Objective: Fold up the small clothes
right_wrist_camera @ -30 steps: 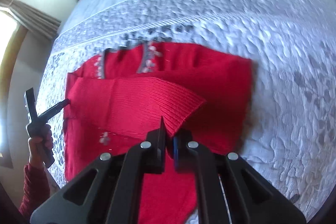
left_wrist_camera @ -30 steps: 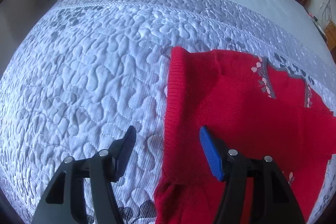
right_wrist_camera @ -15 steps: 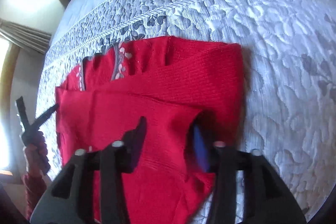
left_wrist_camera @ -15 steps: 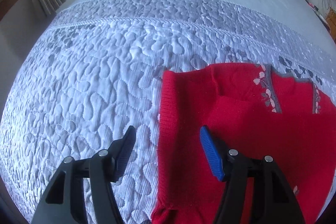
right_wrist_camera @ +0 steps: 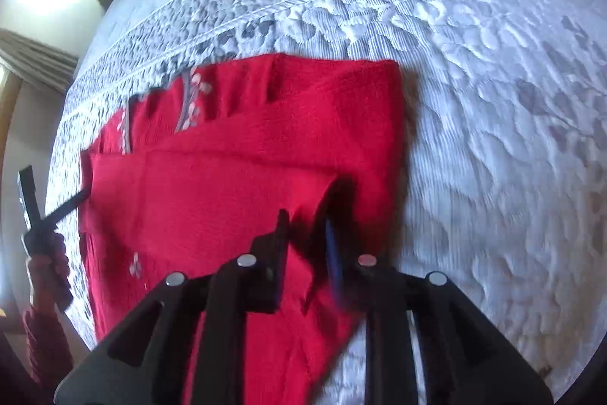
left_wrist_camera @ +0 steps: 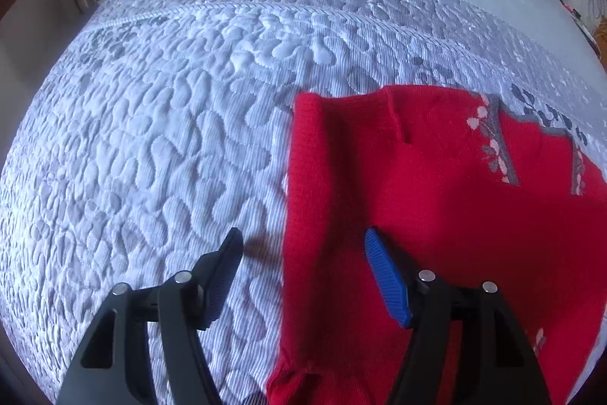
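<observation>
While tilted steeply down, right gripper [right_wrist_camera: 307, 230] overhangs red sweater [right_wrist_camera: 227, 185].

The red sweater [left_wrist_camera: 436, 215] ran off the frame at four o'clock; the right view's quilt [right_wrist_camera: 512, 139] was motion-blurred.

No readable text, label, brand, number or sign appears in either view.
</observation>
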Motion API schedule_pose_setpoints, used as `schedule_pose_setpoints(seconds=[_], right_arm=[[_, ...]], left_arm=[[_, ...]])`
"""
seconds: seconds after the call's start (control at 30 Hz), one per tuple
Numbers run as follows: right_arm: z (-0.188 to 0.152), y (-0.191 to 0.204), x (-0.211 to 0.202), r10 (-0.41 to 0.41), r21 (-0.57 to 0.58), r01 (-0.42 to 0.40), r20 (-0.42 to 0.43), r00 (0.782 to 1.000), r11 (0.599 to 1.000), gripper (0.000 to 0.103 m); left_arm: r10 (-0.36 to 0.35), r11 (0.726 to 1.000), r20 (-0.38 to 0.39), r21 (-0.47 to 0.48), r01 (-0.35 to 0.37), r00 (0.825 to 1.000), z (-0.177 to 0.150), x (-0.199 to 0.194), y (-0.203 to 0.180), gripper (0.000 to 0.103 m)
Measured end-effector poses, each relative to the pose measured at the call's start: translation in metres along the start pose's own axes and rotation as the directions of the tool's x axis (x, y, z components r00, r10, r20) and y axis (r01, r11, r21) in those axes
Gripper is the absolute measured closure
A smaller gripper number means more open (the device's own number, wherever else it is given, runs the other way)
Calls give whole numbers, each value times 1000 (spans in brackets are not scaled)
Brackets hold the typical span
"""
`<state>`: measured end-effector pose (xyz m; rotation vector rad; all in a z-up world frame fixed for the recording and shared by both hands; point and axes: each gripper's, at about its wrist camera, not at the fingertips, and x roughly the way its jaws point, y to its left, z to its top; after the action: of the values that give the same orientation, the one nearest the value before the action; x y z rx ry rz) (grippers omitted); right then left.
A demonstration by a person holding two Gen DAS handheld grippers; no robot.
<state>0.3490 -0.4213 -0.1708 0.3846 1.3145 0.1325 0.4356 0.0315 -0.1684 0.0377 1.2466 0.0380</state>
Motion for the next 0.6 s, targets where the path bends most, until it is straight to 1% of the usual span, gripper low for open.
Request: schedule_pose_setpoints(seconds=[0.1,0.17,0.2,0.23,0.27,0.33,0.37,0.4,0.43,0.5,0.53,0.57,0.6], right_arm=[[-23,5,-6,30,-28,-31,-32,999,999,78],[-26,5,-5,38,-16,-38,-35,999,999,78],[-25,3,-2,42,-1,-43,-40,998,999,82],[-24,0,2,58,29,-57,-49,997,998,92],[-23,-2,5,65,39,-63,-63,996,997,96],[-24,-8,9,37,44,-34,-80,996,998,99],[-24,-12,9,50,63,-45,-83,995,997,99],[-24,-11,11,52,71,-45,-86,995,996,99],[-24,-9,10,44,67,-38,-83,996,997,99],[-29,-5,0,28,51,-25,-56,998,998,96],[-32,-7,-6,21,44,-19,-49,999,999,91],[-39,-5,-15,9,33,-7,-38,999,999,81],[-46,-4,-21,9,24,-8,-29,1000,1000,76]], left_arm=[[-6,1000,3,23,6,1000,-24,-14,6,36],[-7,1000,0,27,7,1000,-33,-16,5,36],[-1,1000,-4,27,1,1000,-35,-15,5,35],[5,1000,-14,21,-5,1000,-35,-11,4,34],[7,1000,-23,12,-7,1000,-35,-9,2,34],[25,1000,-51,-1,-25,998,-34,-4,1,31],[29,1000,-53,1,-29,998,-34,-3,0,30],[48,999,-86,-2,-49,995,-34,-2,-1,30],[49,999,-86,0,-49,995,-34,-3,-1,30],[36,999,-87,-8,-36,996,-36,-9,3,30],[24,1000,-90,-13,-25,996,-40,-15,5,30],[16,1000,-92,-12,-17,996,-45,-21,8,30],[6,1000,-96,-8,-7,995,-51,-27,11,31]])
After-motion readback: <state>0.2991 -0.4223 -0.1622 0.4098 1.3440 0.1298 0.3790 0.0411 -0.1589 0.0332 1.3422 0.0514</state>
